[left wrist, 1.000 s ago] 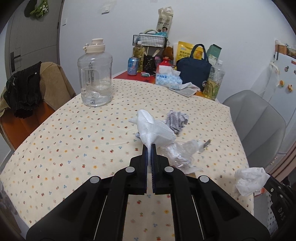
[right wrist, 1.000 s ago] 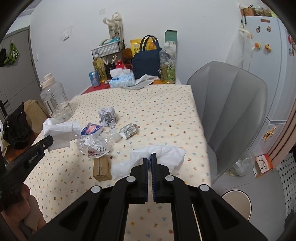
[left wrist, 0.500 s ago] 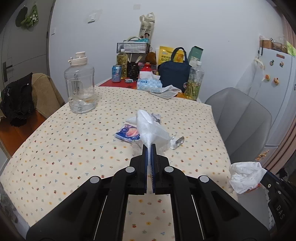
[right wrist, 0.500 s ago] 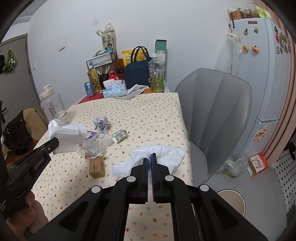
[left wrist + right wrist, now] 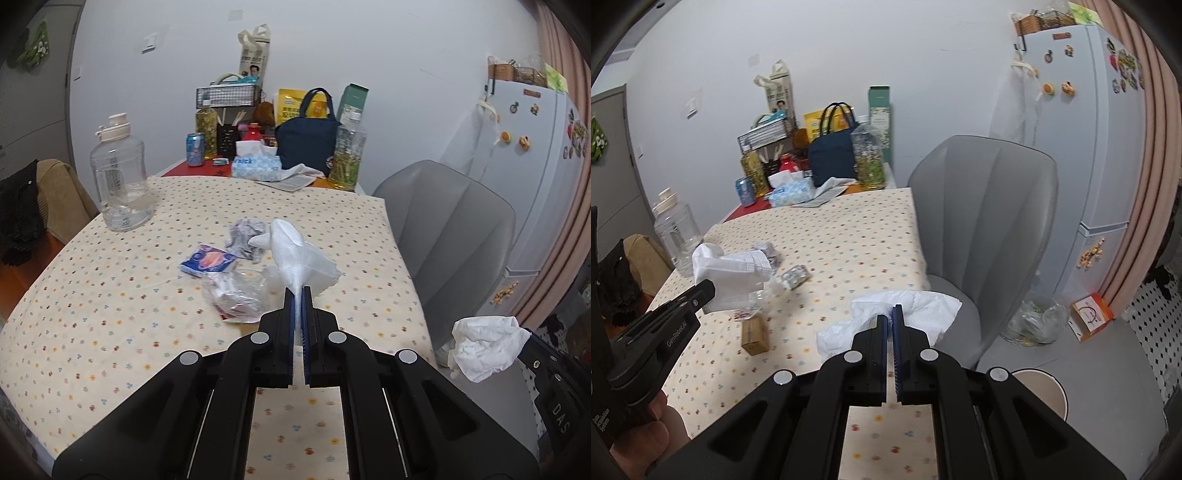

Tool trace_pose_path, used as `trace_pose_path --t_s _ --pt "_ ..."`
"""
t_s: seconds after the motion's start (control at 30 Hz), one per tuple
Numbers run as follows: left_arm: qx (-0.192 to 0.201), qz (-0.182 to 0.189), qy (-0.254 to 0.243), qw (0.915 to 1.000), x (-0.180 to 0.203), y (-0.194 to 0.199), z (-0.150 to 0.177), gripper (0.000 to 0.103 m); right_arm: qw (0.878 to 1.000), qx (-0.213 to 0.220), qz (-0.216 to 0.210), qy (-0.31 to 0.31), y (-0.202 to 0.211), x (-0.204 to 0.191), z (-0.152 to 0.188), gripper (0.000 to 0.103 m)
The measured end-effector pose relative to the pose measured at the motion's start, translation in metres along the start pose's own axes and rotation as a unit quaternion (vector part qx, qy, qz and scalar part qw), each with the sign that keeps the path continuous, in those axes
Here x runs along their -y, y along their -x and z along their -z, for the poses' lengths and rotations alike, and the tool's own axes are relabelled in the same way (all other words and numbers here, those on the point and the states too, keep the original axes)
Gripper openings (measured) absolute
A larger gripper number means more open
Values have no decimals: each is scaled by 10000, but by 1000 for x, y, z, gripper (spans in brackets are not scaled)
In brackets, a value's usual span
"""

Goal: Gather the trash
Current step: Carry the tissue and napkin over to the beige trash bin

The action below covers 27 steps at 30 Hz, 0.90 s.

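Two tissues lifted: left claw (image 5: 298,291) pinching white tissue (image 5: 295,254), right claw (image 5: 889,314) pinching crumpled tissue (image 5: 905,310). Carry step; next, release over bin (image 5: 1043,391), judged.

Soft crumpled white paper tissue (image 5: 299,254), crinkly clear plastic wrapper (image 5: 236,291), matt dotted cream cloth tablecloth (image 5: 110,314), smooth grey moulded plastic chair (image 5: 986,206).

Near edge of the bench (image 5: 92,332) lies open — bare cloth on the left. Mid-bench is cluttered: plastic bag (image 5: 240,295), blue wrapper (image 5: 208,260), crumpled foil (image 5: 243,236), small carton (image 5: 754,331). The grey chair (image 5: 982,221) blocks the right side — water jug (image 5: 120,177) guards far left.
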<state>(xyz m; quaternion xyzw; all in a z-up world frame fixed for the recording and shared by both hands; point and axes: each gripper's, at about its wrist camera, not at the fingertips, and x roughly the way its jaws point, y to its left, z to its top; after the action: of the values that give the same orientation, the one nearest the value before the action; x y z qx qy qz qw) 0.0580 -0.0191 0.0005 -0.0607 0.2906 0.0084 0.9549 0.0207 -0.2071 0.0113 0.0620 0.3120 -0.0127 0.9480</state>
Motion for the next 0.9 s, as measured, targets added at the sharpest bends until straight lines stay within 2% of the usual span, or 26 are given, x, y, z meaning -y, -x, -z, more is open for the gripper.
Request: trace_pose_path --t_s 0.47,0.9 --pt "-207 503 -516 9972 78 -18 11 4 9974 19 500 -513 2 70 2 4" --pt "-467 891 -1110 9887 154 -39 24 4 9885 -83 1016 -1116 -3 147 17 4"
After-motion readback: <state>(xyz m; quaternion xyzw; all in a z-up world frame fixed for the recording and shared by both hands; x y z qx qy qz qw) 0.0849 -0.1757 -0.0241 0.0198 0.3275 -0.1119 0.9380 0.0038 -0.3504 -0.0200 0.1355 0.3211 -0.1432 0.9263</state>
